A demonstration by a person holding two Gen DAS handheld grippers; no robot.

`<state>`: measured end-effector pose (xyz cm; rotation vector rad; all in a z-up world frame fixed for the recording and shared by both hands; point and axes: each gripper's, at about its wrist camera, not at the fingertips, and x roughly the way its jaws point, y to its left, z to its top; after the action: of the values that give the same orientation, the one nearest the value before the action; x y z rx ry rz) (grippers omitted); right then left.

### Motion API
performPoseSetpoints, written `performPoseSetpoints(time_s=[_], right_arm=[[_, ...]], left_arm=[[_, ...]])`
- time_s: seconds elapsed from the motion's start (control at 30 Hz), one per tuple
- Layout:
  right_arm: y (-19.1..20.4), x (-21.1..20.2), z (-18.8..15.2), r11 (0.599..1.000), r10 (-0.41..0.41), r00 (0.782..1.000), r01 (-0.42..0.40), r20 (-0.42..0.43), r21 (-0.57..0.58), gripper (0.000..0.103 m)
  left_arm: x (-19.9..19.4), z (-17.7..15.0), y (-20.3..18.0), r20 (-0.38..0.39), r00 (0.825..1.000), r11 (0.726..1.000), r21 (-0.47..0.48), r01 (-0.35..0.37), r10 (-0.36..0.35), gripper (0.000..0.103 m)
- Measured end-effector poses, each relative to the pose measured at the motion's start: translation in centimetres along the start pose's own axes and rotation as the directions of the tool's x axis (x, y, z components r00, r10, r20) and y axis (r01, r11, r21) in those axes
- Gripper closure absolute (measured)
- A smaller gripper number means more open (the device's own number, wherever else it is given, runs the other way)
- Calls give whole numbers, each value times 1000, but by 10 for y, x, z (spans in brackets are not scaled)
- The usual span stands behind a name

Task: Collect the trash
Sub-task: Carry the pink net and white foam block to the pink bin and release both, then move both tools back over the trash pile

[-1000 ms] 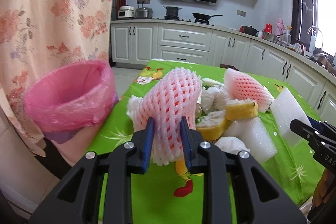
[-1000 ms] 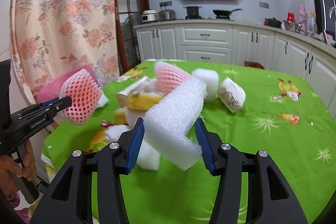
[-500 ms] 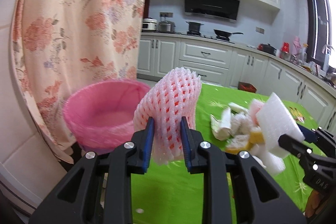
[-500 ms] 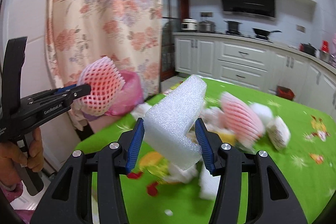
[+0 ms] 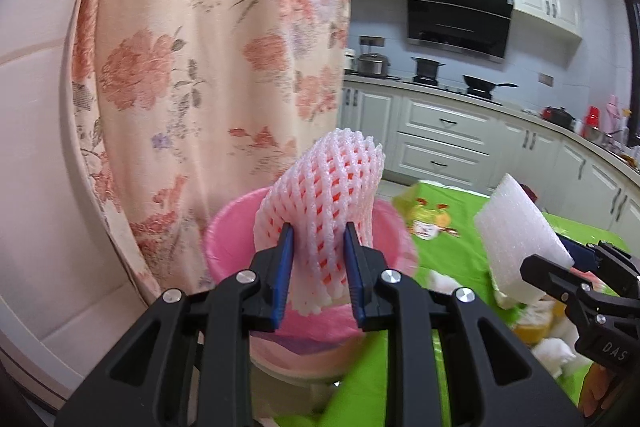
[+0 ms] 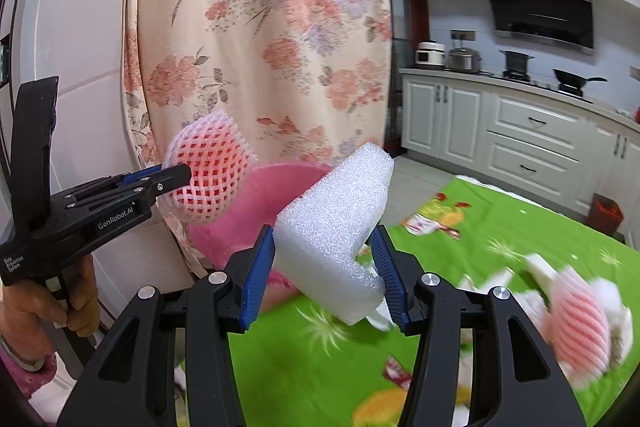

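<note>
Pink foam net [image 5: 320, 215] pinched in left gripper [image 5: 318, 267]; white foam block [image 6: 332, 239] clamped in right gripper [image 6: 326, 279].

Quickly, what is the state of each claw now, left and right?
Left claw: closed on the pink foam net.
Right claw: closed on the white foam block.

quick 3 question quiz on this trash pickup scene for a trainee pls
1. True or false: the left gripper holds a white foam block.
2. Which does the right gripper hold? A) pink foam net B) white foam block C) nothing
3. What colour is the liner of the trash bin?

Key:
1. False: it is clamped on the pink foam net.
2. B
3. Pink
</note>
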<state>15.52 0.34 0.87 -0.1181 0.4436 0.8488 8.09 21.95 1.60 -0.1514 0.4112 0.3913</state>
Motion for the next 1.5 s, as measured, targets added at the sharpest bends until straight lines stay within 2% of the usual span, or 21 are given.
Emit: performPoseSetpoints(time_s=[0.27,0.4,0.77,0.9,0.93,1.0,1.3,1.43,1.5], right_arm=[[12,59,24,998,61,997,-61,-43,11,53],[8,85,39,994,99,994,-95,-52,62,53],[11,125,51,992,118,990,-114,-81,52,52],[15,134,48,992,121,988,-117,-100,40,49],[16,136,46,993,118,987,-116,-105,34,49],[18,141,42,994,106,987,-105,-119,14,30],[17,130,33,997,82,990,-83,-113,-8,29],[16,107,29,998,51,994,-53,-93,-23,29],[14,89,22,999,21,996,-24,-86,-35,29]], left_arm=[[43,4,35,-48,999,997,-76,-11,7,79],[63,12,49,-59,998,994,-110,-18,12,79],[105,20,69,-99,995,987,-163,3,-20,78],[116,20,66,-114,993,989,-145,-4,-12,74],[118,19,66,-118,993,989,-144,-14,-3,70],[119,17,68,-122,992,989,-145,-25,8,63],[100,15,70,-94,993,992,-97,-76,67,43],[74,12,52,-36,989,990,-15,-144,143,20],[57,7,37,-5,988,988,24,-153,154,14]])
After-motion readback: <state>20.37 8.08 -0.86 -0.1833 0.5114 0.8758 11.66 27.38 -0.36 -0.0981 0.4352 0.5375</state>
